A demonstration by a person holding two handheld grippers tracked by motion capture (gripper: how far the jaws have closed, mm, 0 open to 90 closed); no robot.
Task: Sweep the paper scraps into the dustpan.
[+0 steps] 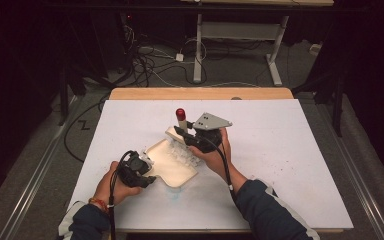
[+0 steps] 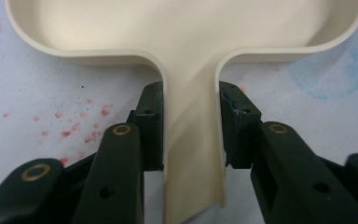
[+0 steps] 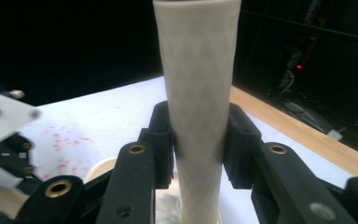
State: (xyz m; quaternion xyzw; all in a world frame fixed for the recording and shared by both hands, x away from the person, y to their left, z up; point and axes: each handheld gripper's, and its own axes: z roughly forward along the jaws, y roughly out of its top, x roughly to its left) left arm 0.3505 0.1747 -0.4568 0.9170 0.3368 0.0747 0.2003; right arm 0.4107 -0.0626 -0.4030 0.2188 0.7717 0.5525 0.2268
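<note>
Cream plastic dustpan-shaped tray [image 2: 186, 28] with a narrow open handle lies on the white table cover [image 1: 280, 145], near the middle of the table and angled toward the person's left hand. In the left gripper view the two black pads [image 2: 151, 126] press against both outer walls of that handle, so the left gripper [image 2: 191, 128] is clamped on it from the sides, with the tray's wide basin spreading out beyond the jaws. From above, the left gripper [image 1: 136, 170] sits at the tray's near-left end, the hand [image 1: 112, 187] wrapped around its body and a dark sleeve behind it.

In the right gripper view the pads [image 3: 161, 140] squeeze a cream ribbed plastic stem [image 3: 198, 93] that stands upright between them; the right gripper [image 3: 198, 144] is closed on it. The high view shows this stem topped by a dark red rounded cap [image 1: 180, 113], held at the tray's far end by the right gripper [image 1: 182, 134], which carries a grey three-cornered plate. Small pale bits [image 1: 184, 156] lie inside the tray. Red specks [image 2: 74, 126] and a faint blue ring stain [image 2: 340, 74] mark the cover beside the handle. A bare wooden table edge [image 1: 200, 93] shows past the cover.
</note>
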